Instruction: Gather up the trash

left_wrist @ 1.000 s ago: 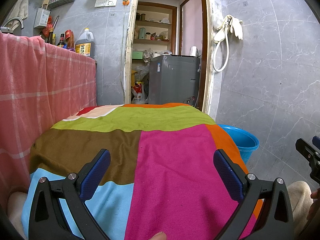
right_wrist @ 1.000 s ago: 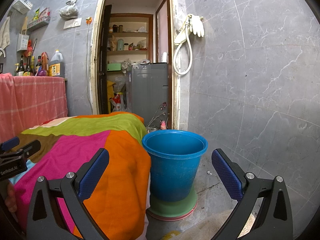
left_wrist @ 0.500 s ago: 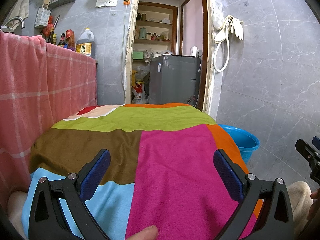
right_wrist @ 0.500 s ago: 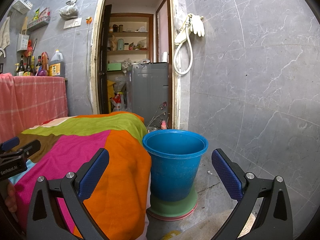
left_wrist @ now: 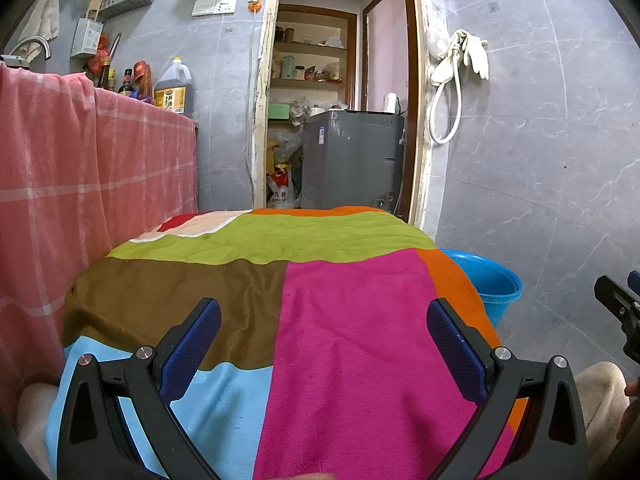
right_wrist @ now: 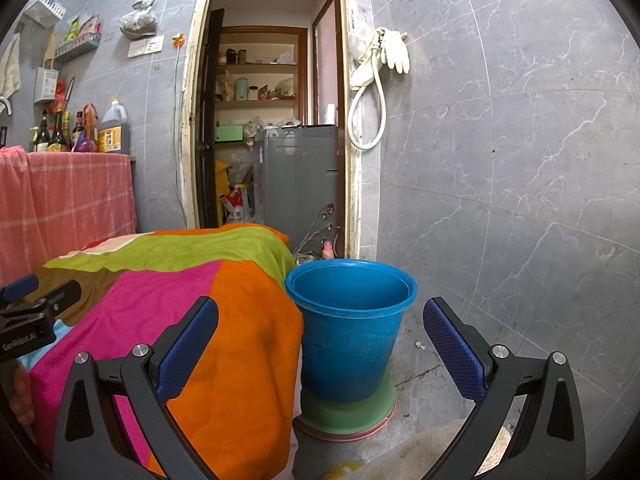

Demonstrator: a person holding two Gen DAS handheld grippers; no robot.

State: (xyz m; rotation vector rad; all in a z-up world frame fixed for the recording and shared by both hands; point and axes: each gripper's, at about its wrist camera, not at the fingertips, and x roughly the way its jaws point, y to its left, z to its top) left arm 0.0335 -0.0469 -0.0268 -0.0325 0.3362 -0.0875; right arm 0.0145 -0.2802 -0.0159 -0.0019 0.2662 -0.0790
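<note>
Both grippers were spread wide and held nothing. Left gripper (left_wrist: 323, 340) hovered over the patchwork cloth (left_wrist: 280, 312), blue pads (left_wrist: 192, 344) clear of the fabric. Right gripper (right_wrist: 320, 340) pointed at the blue bucket (right_wrist: 348, 340), which sat framed between its fingers but beyond them, no contact.

Bucket stood upright, long axis vertical, mouth up, on a green base (right_wrist: 348, 412) on the floor, just beside the cloth's orange edge.

Right view showed the whole bucket, the inside wall under the rim, a small white scrap (right_wrist: 420, 346) on the floor near it, and the left gripper's body at far left. Left view caught only a slice of the bucket (left_wrist: 492, 284) past the cloth edge, plus the right gripper's tip (left_wrist: 618, 300) at far right. No trash visible on the cloth in either view.
</note>
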